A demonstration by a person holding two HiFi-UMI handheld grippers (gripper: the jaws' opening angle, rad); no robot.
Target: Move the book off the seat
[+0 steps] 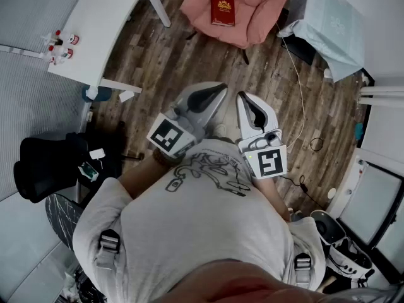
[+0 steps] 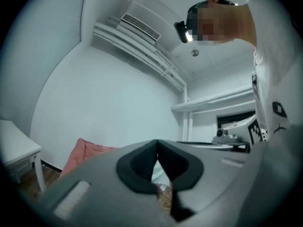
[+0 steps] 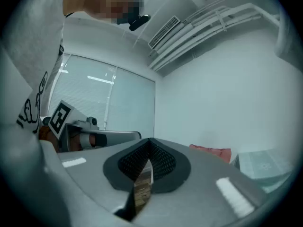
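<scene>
A dark red book (image 1: 223, 9) with gold print lies flat on the pink cushioned seat (image 1: 262, 19) at the top of the head view. My left gripper (image 1: 222, 89) and right gripper (image 1: 241, 97) are held close to my chest, well short of the seat, tips pointing toward it. Both are shut with nothing in them. In the left gripper view the left gripper (image 2: 156, 143) has its dark pads meeting at the tips, and the pink seat (image 2: 87, 151) shows low at the left. In the right gripper view the right gripper (image 3: 149, 142) is shut too, with the seat (image 3: 212, 152) beyond.
A white table (image 1: 104, 24) with small bottles (image 1: 60, 46) stands at the upper left. A pale draped piece of furniture (image 1: 331, 24) is right of the seat, with a cable (image 1: 302, 106) trailing over the wood floor. A black chair (image 1: 50, 163) is at the left.
</scene>
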